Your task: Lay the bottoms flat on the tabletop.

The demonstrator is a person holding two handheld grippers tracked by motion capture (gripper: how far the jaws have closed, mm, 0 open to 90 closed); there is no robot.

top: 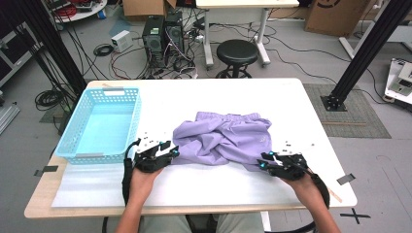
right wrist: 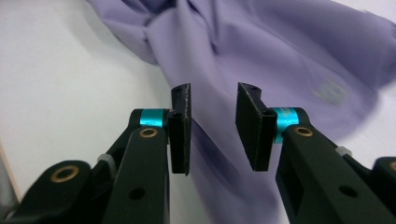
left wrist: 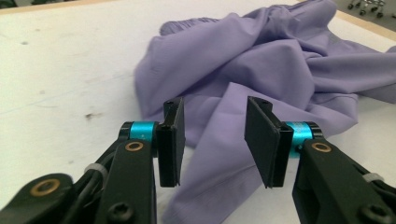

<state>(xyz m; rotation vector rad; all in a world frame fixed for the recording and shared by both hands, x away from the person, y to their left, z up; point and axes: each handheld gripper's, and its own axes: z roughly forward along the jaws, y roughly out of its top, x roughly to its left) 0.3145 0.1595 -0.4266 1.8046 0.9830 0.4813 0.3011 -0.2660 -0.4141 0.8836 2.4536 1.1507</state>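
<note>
Crumpled lilac shorts (top: 223,140) lie in the middle of the white table (top: 291,102). My left gripper (top: 171,151) sits at the garment's left edge, and in the left gripper view its jaws (left wrist: 214,140) stand apart above the cloth (left wrist: 261,70), pressing on nothing. At the garment's lower right corner is my right gripper (top: 262,162). Its jaws (right wrist: 213,128) are also parted in the right gripper view, with the lilac fabric (right wrist: 261,51) lying below and beyond them, not gripped.
A light blue plastic basket (top: 77,127) stands at the table's left, close to my left hand. Beyond the far edge are a black stool (top: 237,52), computer towers (top: 163,34) and loose cables. Black frame posts (top: 367,48) rise on both sides.
</note>
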